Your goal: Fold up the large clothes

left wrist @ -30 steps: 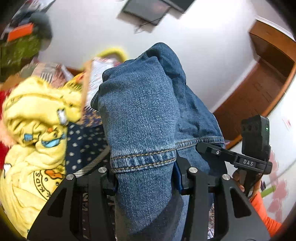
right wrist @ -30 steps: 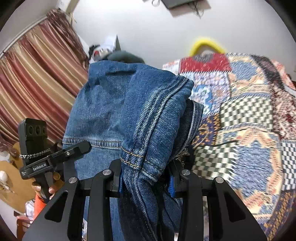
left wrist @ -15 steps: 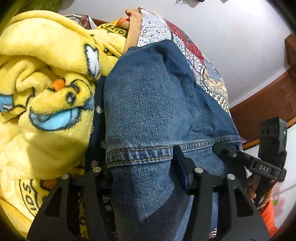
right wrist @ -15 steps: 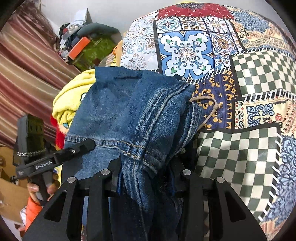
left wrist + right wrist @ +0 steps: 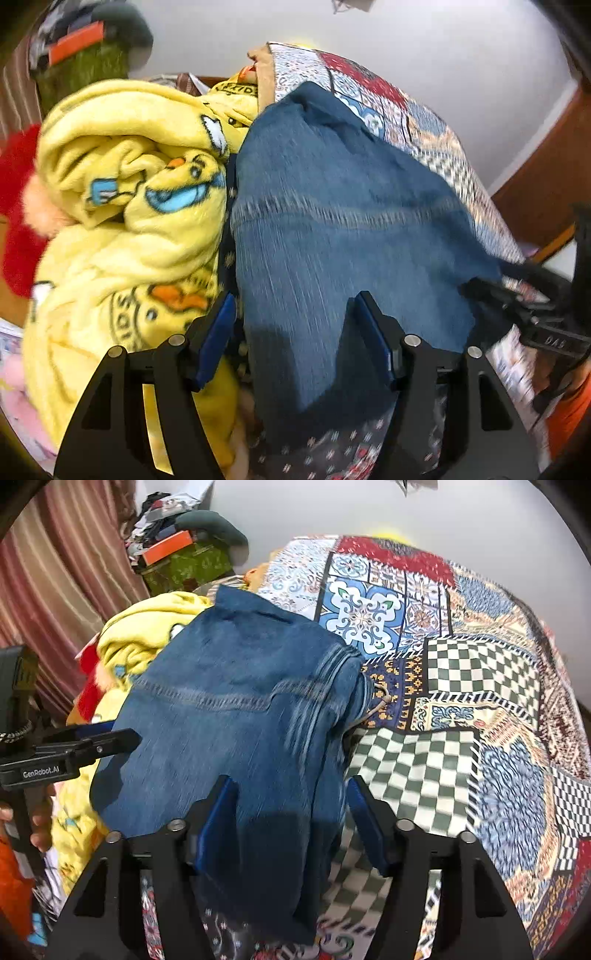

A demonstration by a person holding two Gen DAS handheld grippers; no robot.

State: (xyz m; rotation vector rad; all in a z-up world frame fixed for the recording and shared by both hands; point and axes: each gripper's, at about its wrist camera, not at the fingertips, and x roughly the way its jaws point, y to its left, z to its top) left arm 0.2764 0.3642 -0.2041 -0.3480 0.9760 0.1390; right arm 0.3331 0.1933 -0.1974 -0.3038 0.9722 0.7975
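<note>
Non-task items around the patchwork bedspread (image 5: 461, 686)

A yellow cartoon-print fleece blanket (image 5: 122, 206) lies bunched along the bedspread's left edge. A red fabric item (image 5: 18, 206) sits beyond it. A striped curtain (image 5: 62, 572) hangs further left, beside a cluttered green box (image 5: 188, 566).

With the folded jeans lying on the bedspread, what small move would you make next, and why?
Probably draw both tools straight back. The left tool and right tool are opening, pads off the denim, and the jeans rest folded on the bedspread, so backing off avoids snagging the fold.

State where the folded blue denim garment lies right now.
In both wrist views the folded blue denim garment lies centrally on the patchwork quilt, right of the yellow fleece blanket.
</note>
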